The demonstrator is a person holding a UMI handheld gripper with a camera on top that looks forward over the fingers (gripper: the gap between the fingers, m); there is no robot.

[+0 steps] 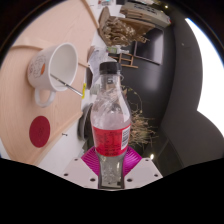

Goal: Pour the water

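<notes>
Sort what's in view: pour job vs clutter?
Job: bottle, capped, upright, held in the tool; cup on the table, beyond and to one side.
Clutter: red disc near the cup; dried twigs beyond the bottle.

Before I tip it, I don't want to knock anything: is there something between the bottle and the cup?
Nothing visible stands between them. The bottle is clamped between the gripper fingers, and the cup lies beyond it to the left on the bare table. The red disc lies beside that path, not in it.
</notes>
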